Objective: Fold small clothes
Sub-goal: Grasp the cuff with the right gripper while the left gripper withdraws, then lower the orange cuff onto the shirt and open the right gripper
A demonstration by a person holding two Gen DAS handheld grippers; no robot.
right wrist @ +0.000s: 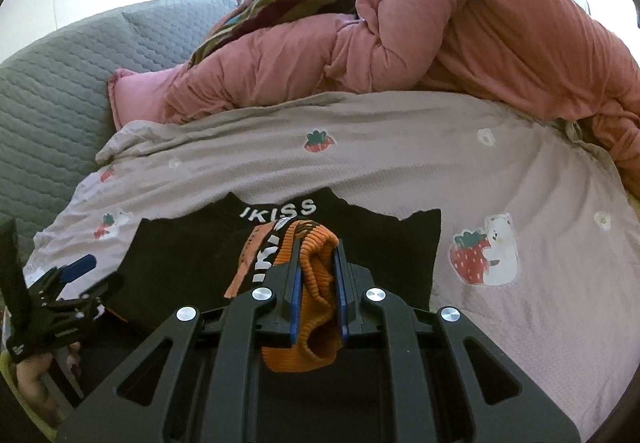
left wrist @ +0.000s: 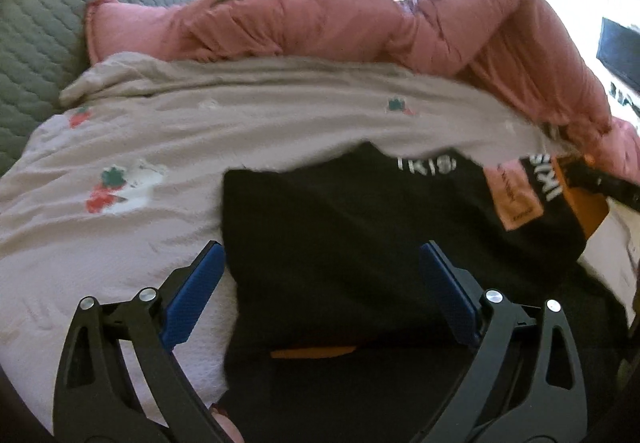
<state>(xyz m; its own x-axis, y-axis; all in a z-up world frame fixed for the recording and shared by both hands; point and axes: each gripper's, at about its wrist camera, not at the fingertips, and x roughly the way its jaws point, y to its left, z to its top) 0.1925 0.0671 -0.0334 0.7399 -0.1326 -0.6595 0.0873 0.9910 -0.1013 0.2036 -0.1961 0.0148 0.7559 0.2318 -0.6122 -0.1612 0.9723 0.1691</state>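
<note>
Right claw (right wrist: 318,275) pinches the orange ribbed hem (right wrist: 316,307) of the black garment (right wrist: 180,247), probably carrying it over for a fold. Left claw (left wrist: 320,295) spread over its left edge, gripping nothing. Garment lies flat on the strawberry-print blanket (right wrist: 400,171).

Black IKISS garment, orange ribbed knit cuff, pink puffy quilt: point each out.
Black IKISS garment (right wrist: 168,243): right wrist view, left body panel.
Orange ribbed knit cuff (right wrist: 316,271): right wrist view, bunched fold between tongs.
Pink puffy quilt (right wrist: 500,23): right wrist view, upper bulge.
</note>
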